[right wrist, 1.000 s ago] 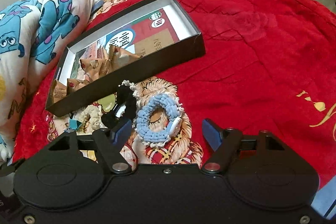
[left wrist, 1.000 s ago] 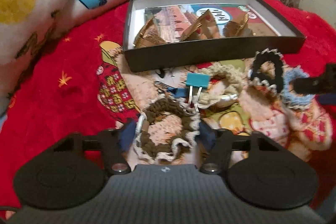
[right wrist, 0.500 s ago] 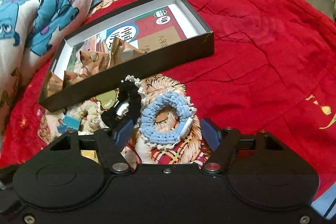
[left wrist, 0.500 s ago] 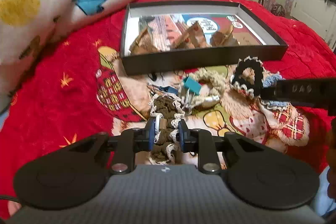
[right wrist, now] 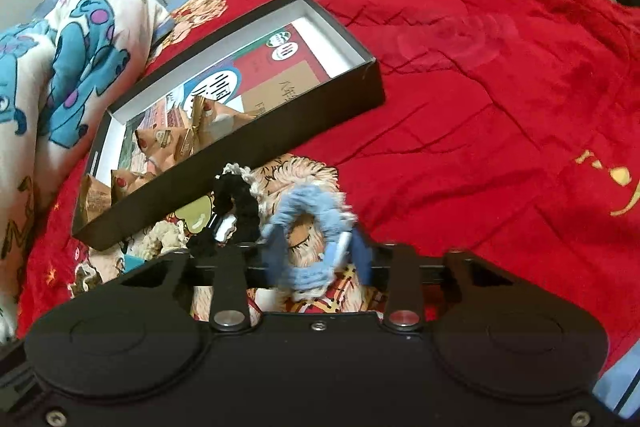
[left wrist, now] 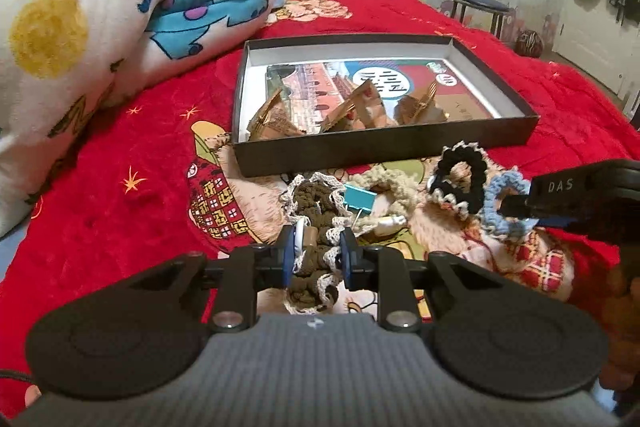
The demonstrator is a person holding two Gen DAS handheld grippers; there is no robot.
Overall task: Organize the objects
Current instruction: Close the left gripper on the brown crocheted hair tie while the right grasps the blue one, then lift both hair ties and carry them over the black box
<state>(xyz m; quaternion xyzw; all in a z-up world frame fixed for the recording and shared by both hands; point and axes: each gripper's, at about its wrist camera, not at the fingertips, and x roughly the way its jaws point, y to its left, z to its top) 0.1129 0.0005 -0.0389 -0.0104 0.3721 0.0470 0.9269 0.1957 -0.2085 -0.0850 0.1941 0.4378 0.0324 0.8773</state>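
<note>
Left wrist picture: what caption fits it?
Left hand-held gripper squeezing a brown scrunchie near the black box.

Both hand-held grippers (left wrist: 315,259) (right wrist: 318,257) clamped, level.

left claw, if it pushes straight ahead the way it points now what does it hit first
The left claw, shut on the brown scrunchie, points at the black box. Before that it would probably meet the teal binder clip or the beige scrunchie, though depth is unclear.
</note>
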